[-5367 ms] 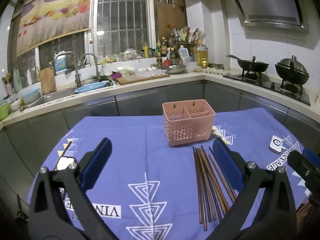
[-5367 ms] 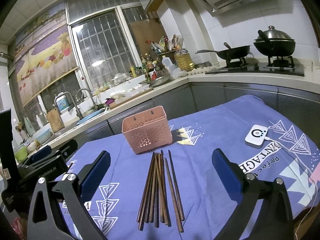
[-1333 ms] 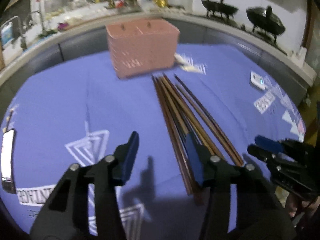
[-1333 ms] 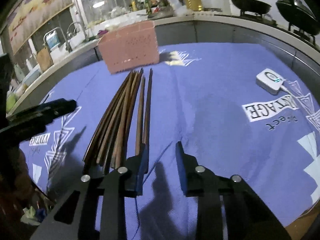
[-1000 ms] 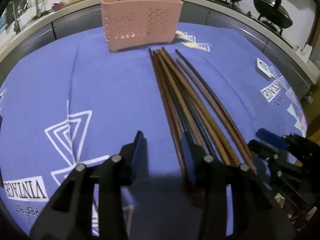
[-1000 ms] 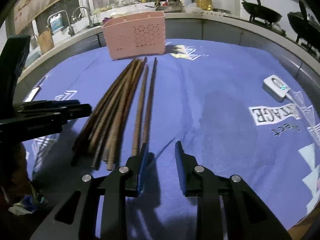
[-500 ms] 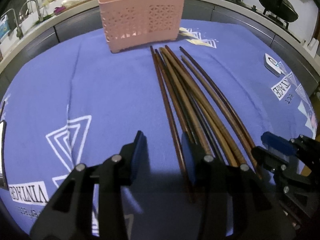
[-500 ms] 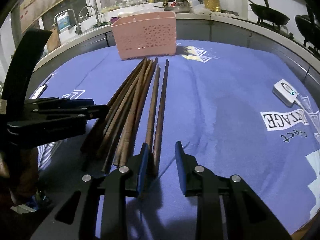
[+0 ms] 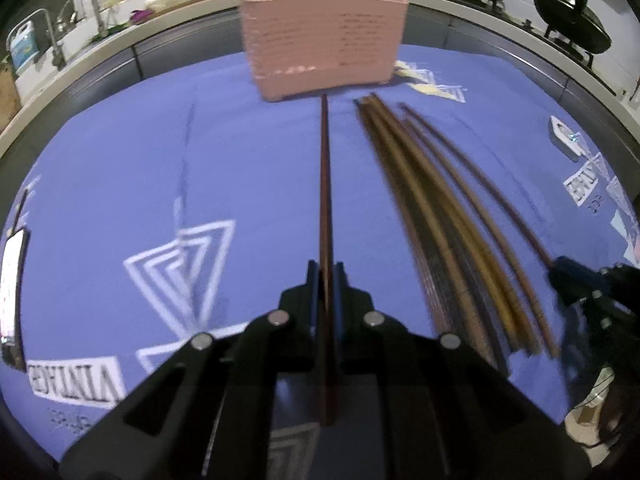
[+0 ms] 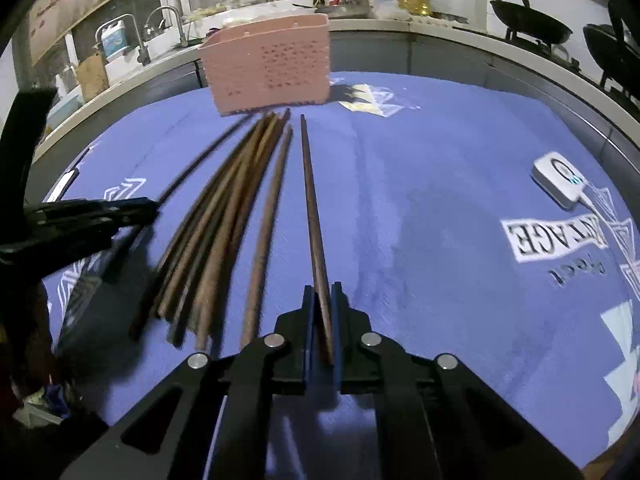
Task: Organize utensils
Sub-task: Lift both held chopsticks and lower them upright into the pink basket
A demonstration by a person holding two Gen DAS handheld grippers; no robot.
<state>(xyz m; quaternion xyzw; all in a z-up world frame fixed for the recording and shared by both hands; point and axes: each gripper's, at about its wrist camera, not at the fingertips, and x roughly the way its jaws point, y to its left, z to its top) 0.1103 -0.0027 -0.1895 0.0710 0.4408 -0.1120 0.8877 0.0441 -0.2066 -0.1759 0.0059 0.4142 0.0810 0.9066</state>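
wooden chopsticks (image 9: 452,224) are lying bunched on the blue cloth (image 9: 120,168), tips near the pink basket (image 9: 324,40), whose inside we cannot see. our left gripper (image 9: 327,276), jaws just closed, is pinching one chopstick (image 9: 325,184); our right gripper (image 10: 322,300) is likewise clamping another chopstick (image 10: 312,208).

Blue cloth (image 9: 248,168) covering the desk is showing white block lettering "VINTAGE", upside down to the left wrist camera, beside white nested triangles. In the right wrist view the same cloth (image 10: 440,240) is showing "…TAGE" inverted, with smaller script beneath, too blurred for reading.
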